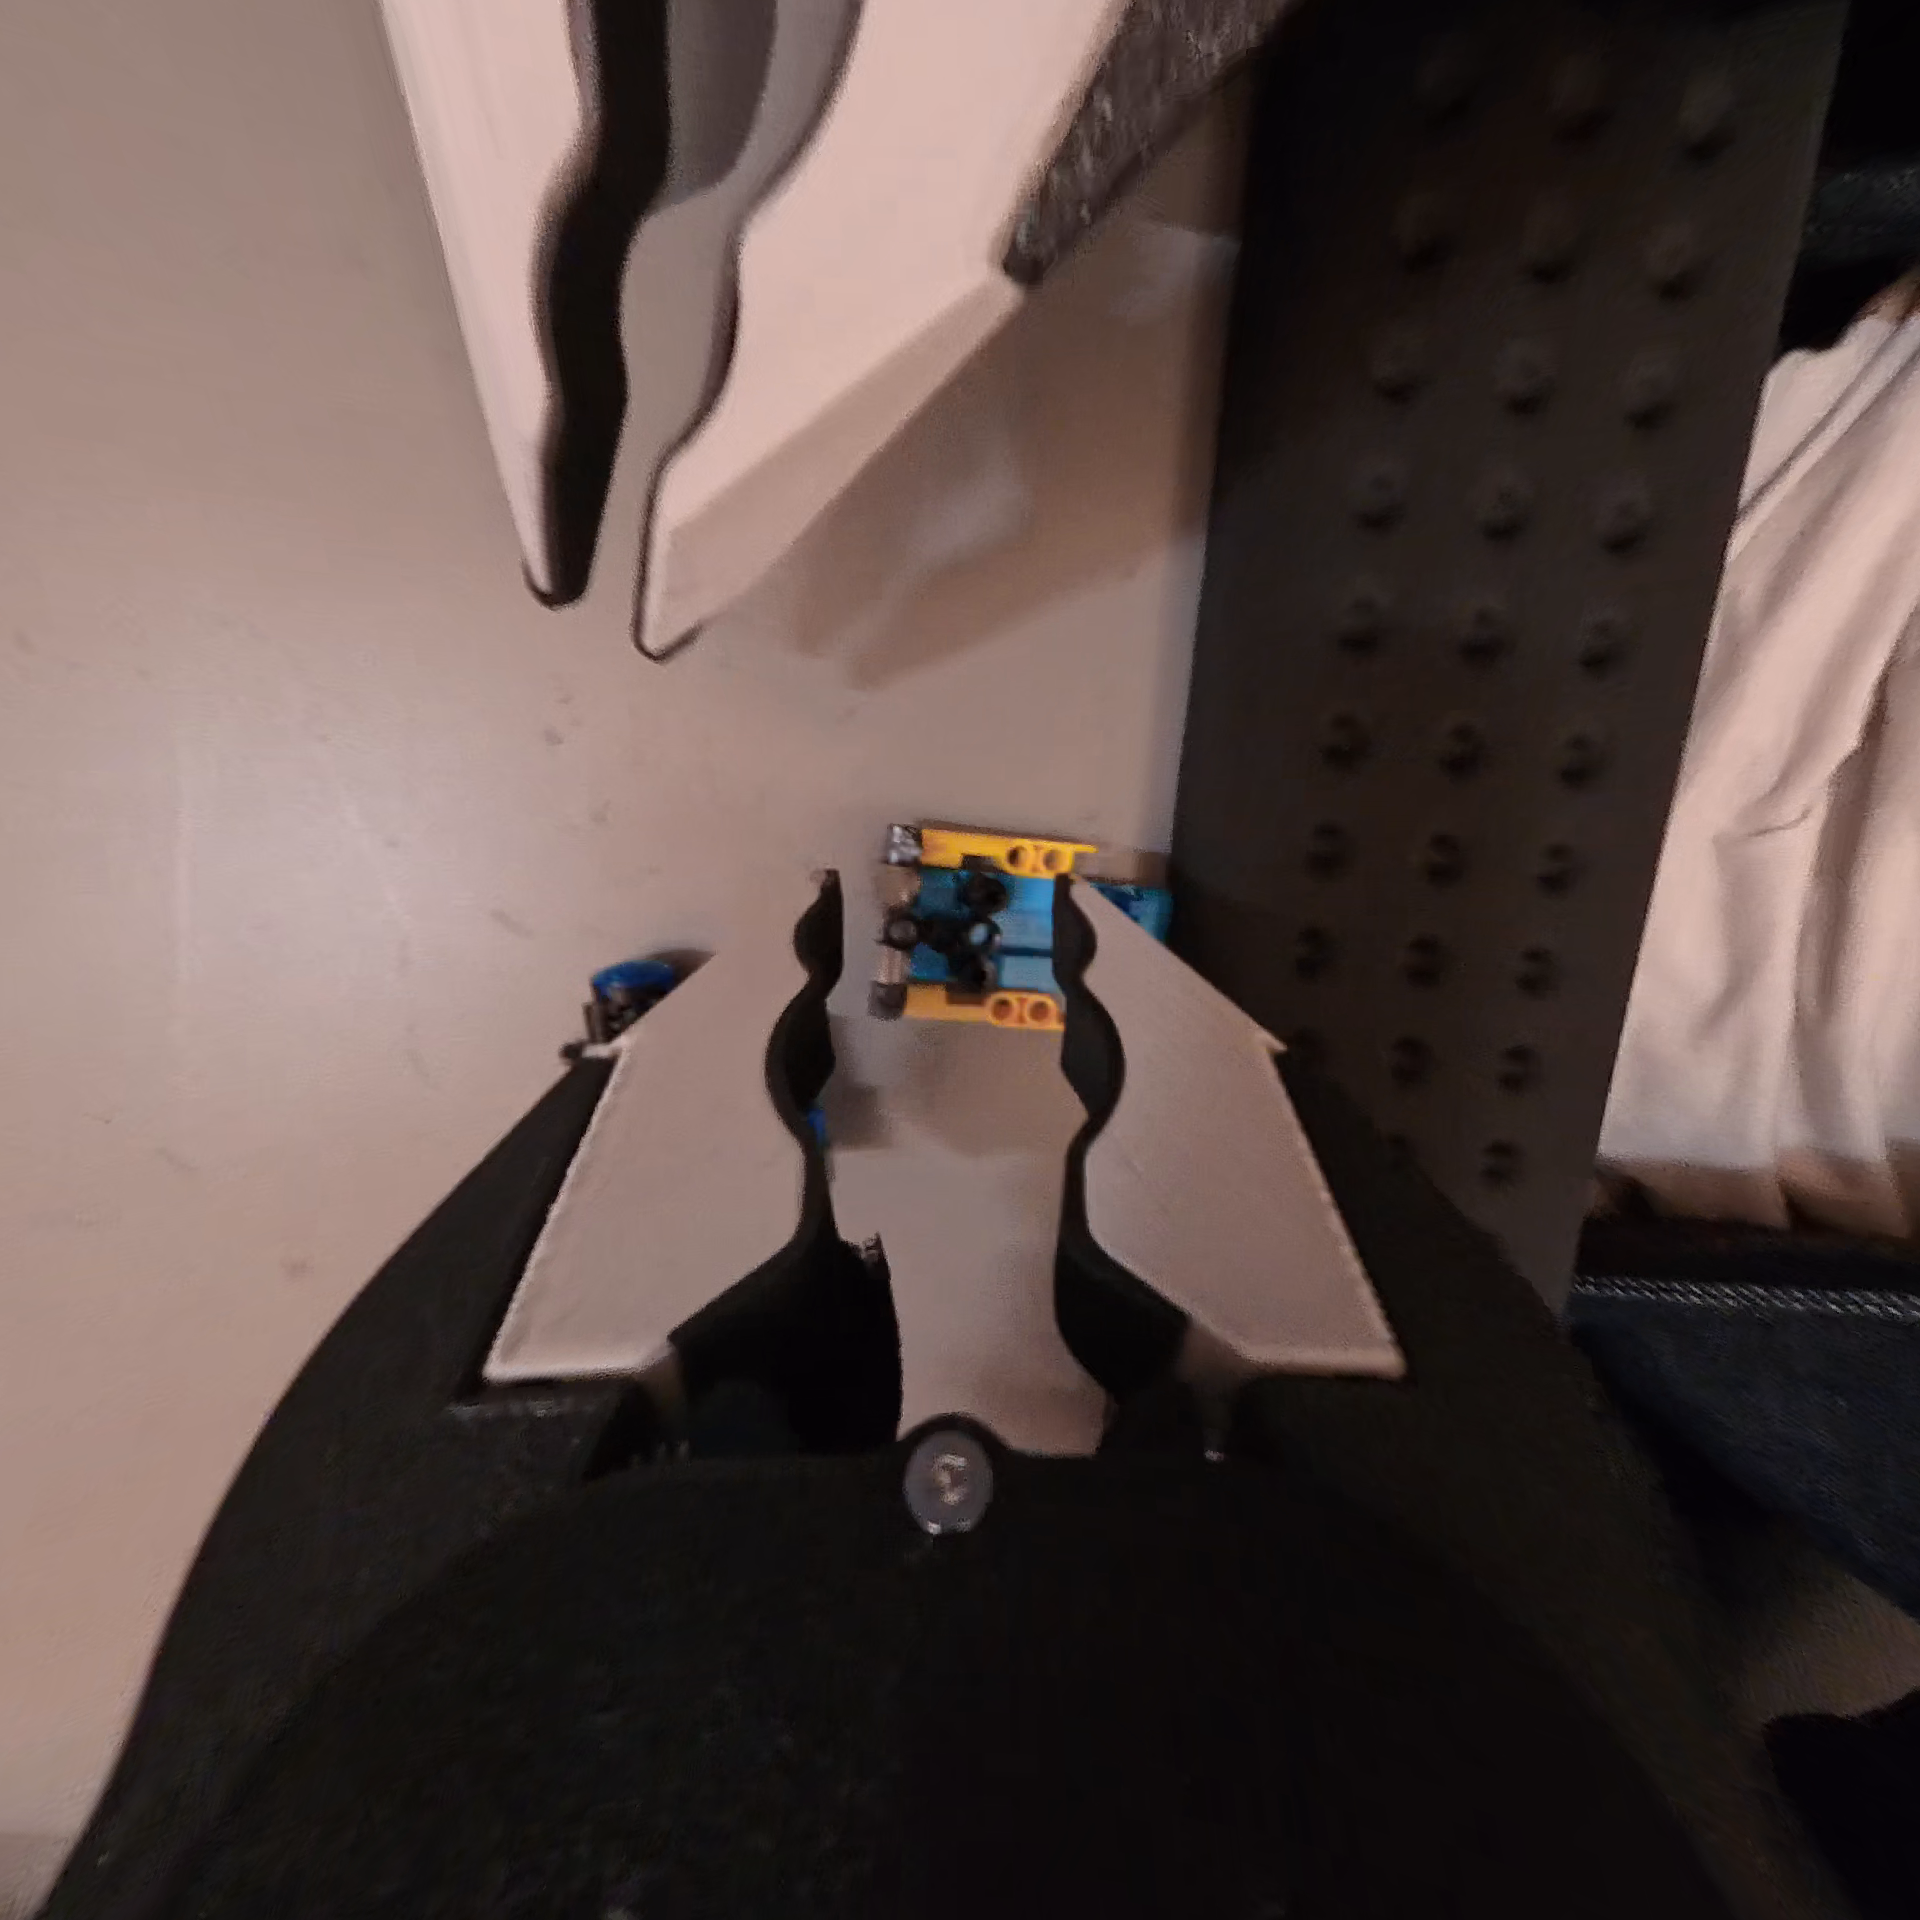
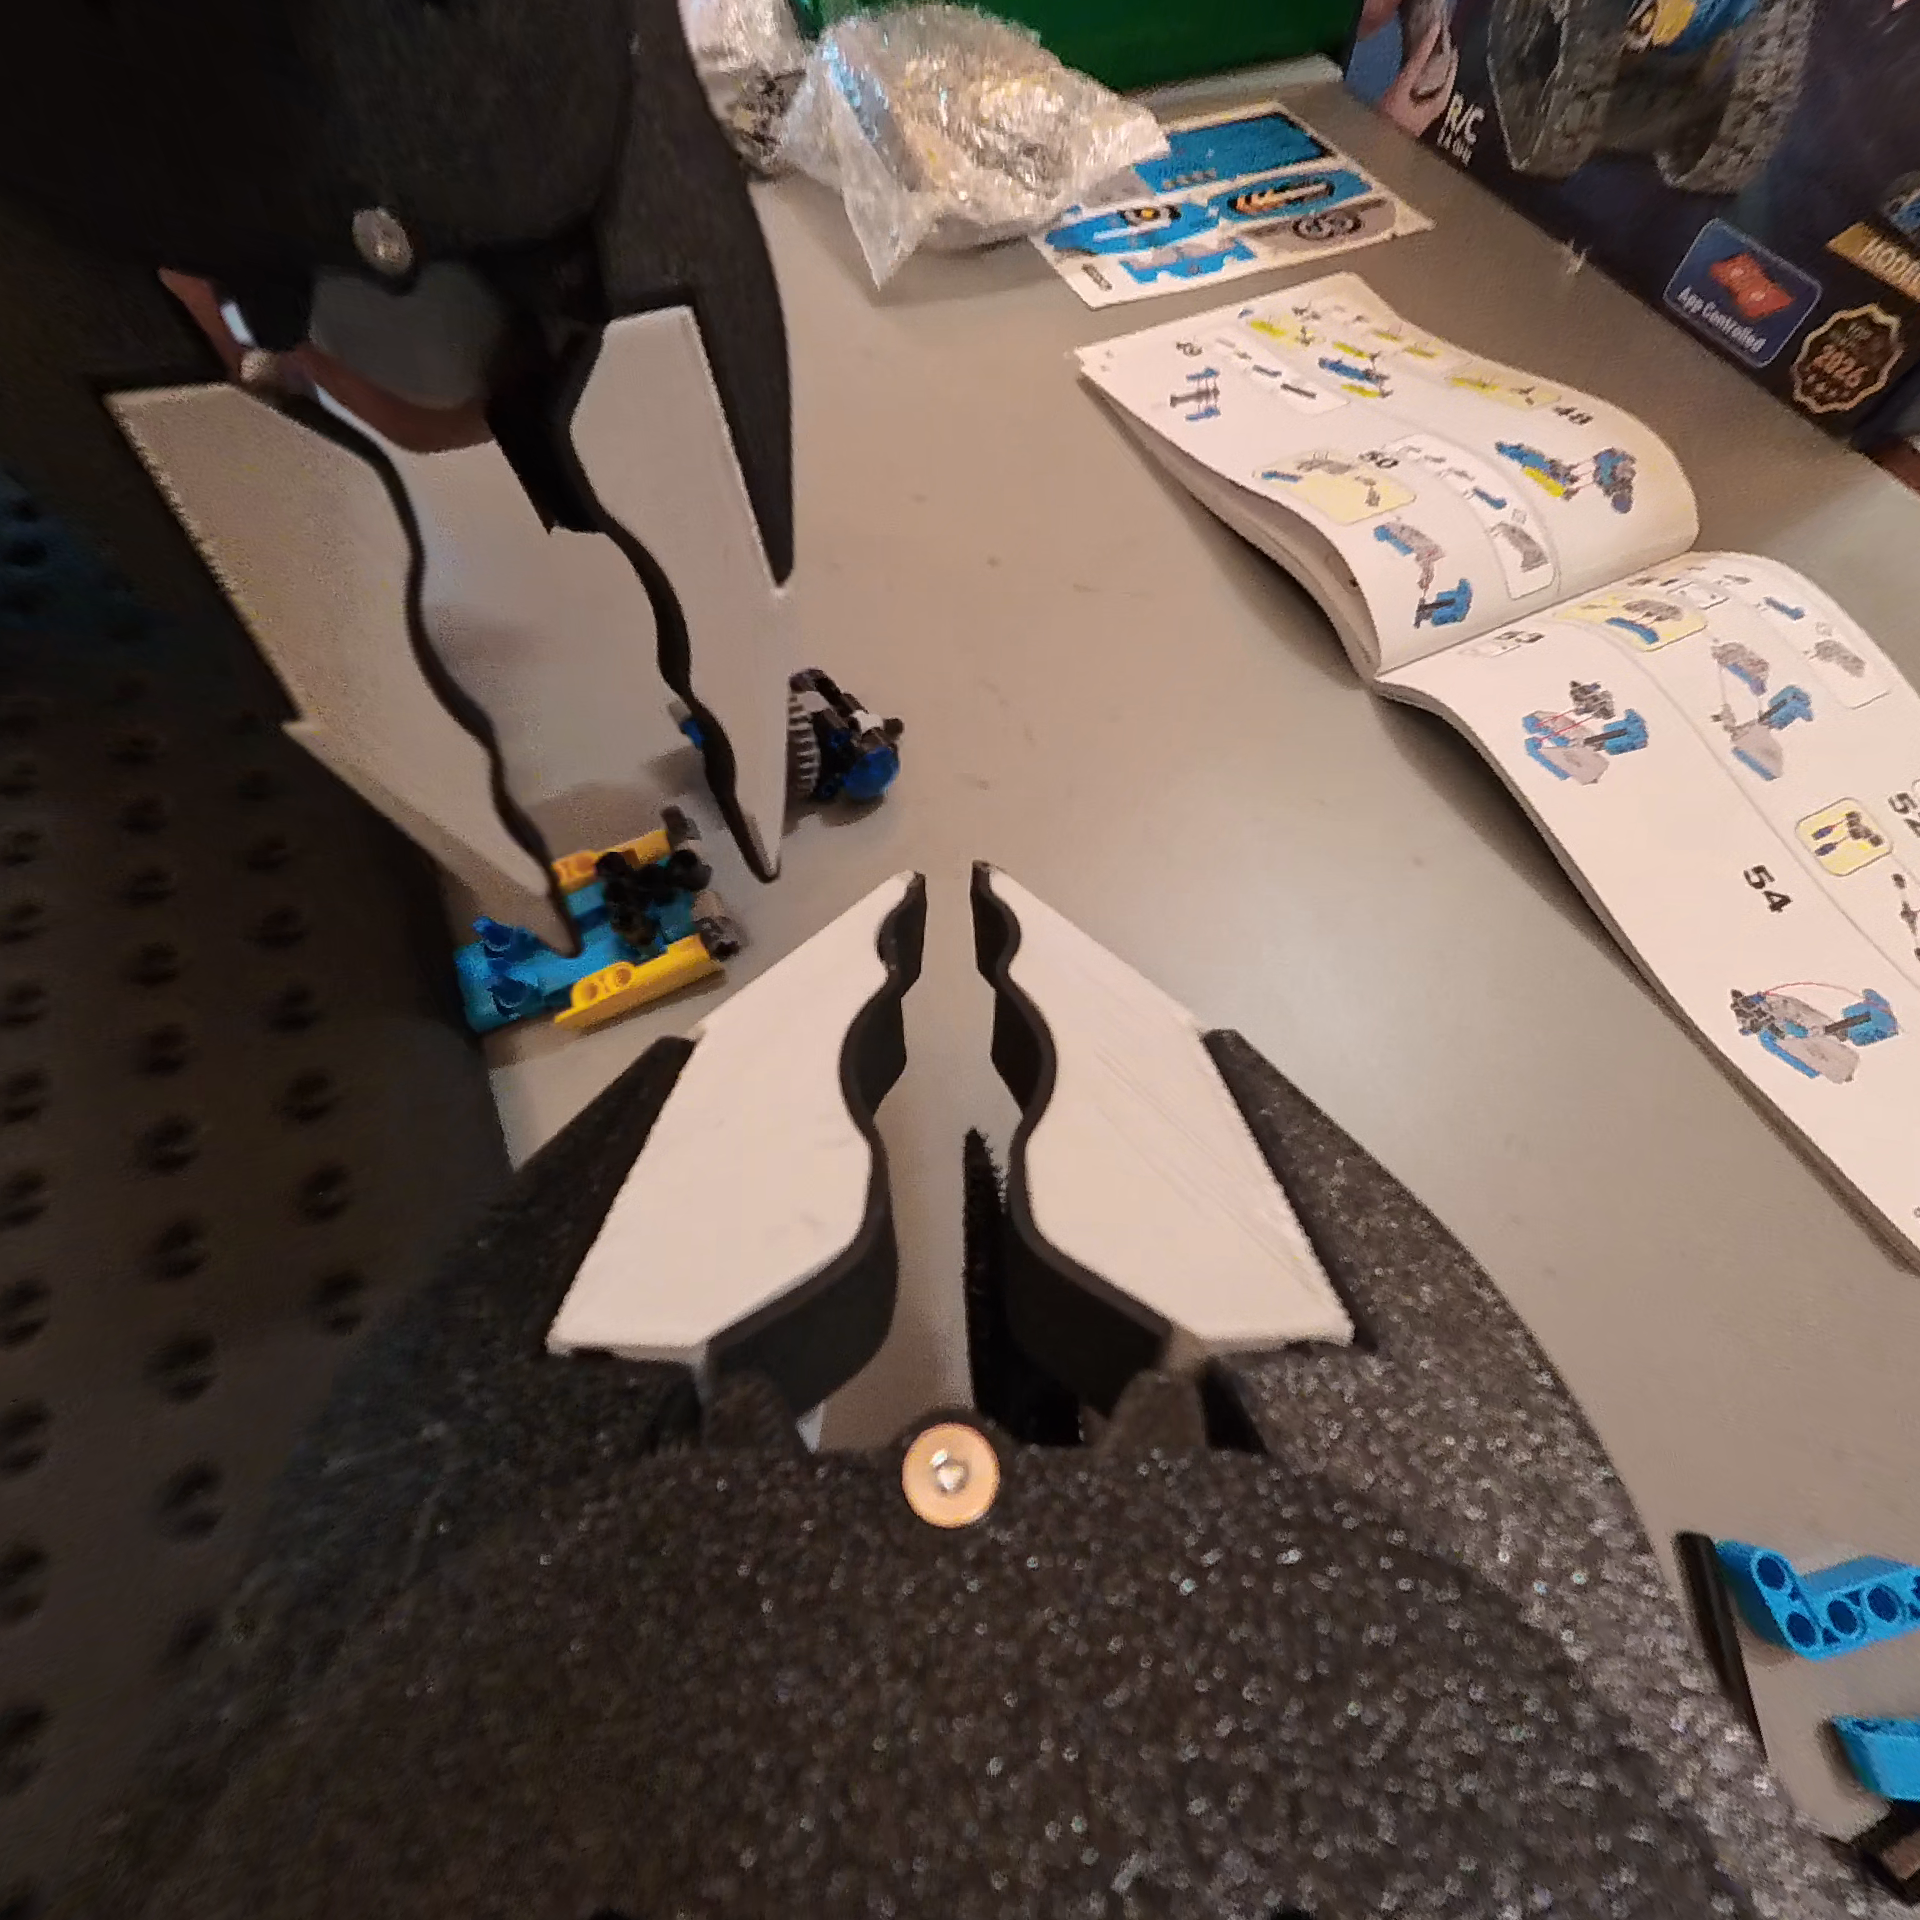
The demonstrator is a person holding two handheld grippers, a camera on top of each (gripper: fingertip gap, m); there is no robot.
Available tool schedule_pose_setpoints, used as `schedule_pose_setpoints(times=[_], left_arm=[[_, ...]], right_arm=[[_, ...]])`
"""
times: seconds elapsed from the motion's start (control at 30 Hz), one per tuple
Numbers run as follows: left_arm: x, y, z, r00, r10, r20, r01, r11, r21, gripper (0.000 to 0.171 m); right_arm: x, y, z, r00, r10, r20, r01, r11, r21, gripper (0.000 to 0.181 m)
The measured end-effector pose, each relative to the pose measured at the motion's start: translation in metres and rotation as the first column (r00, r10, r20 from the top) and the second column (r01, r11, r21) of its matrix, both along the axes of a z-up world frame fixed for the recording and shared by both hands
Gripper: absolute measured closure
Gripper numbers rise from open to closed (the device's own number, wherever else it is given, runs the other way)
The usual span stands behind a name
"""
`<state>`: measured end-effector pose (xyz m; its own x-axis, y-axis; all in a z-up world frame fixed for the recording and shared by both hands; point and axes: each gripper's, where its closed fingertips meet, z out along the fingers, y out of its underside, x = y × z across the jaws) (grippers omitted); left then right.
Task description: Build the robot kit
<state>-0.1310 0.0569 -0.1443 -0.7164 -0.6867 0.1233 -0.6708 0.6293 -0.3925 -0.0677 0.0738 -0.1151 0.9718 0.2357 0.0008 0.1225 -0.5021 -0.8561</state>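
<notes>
A small blue and yellow brick assembly with black pins (image 1: 977,925) lies on the grey table beside a black studded baseplate (image 1: 1455,623). My left gripper (image 1: 948,894) is open, its tips on either side of the assembly, just above it. In the right wrist view the left gripper (image 2: 665,904) comes in from the upper left, one tip touching the blue end of the assembly (image 2: 623,982). My right gripper (image 2: 948,881) is empty, only a narrow gap between its fingers, just right of the assembly. It shows at the top of the left wrist view (image 1: 608,623).
A small blue and black gear piece (image 2: 847,738) lies behind the left gripper. An open instruction booklet (image 2: 1558,675), a sticker sheet (image 2: 1226,208), plastic bags (image 2: 956,125) and a box (image 2: 1662,156) lie to the right. Blue beams (image 2: 1818,1610) lie at the lower right. The baseplate (image 2: 156,1039) fills the left. About 7 cm separates my left fingertips from my right.
</notes>
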Motion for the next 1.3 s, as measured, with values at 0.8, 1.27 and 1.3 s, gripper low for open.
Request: schedule_pose_setpoints(times=[0.8, 1.27, 1.3], left_arm=[[0.000, -0.015, 0.159, 0.750, 0.423, 0.508, 0.232, 0.551, -0.801, 0.147], [0.002, -0.021, 0.154, 0.769, 0.428, 0.475, 0.227, 0.512, -0.828, 0.148], [0.002, -0.021, 0.154, 0.769, 0.427, 0.476, 0.226, 0.514, -0.827, 0.147]], right_arm=[[-0.036, -0.035, 0.151, 0.751, 0.464, -0.470, -0.069, 0.763, 0.643, 0.156], [-0.071, -0.029, 0.138, 0.755, 0.517, -0.404, -0.192, 0.763, 0.617, 0.134], [-0.071, -0.029, 0.138, 0.747, 0.521, -0.413, -0.191, 0.764, 0.617, 0.134]])
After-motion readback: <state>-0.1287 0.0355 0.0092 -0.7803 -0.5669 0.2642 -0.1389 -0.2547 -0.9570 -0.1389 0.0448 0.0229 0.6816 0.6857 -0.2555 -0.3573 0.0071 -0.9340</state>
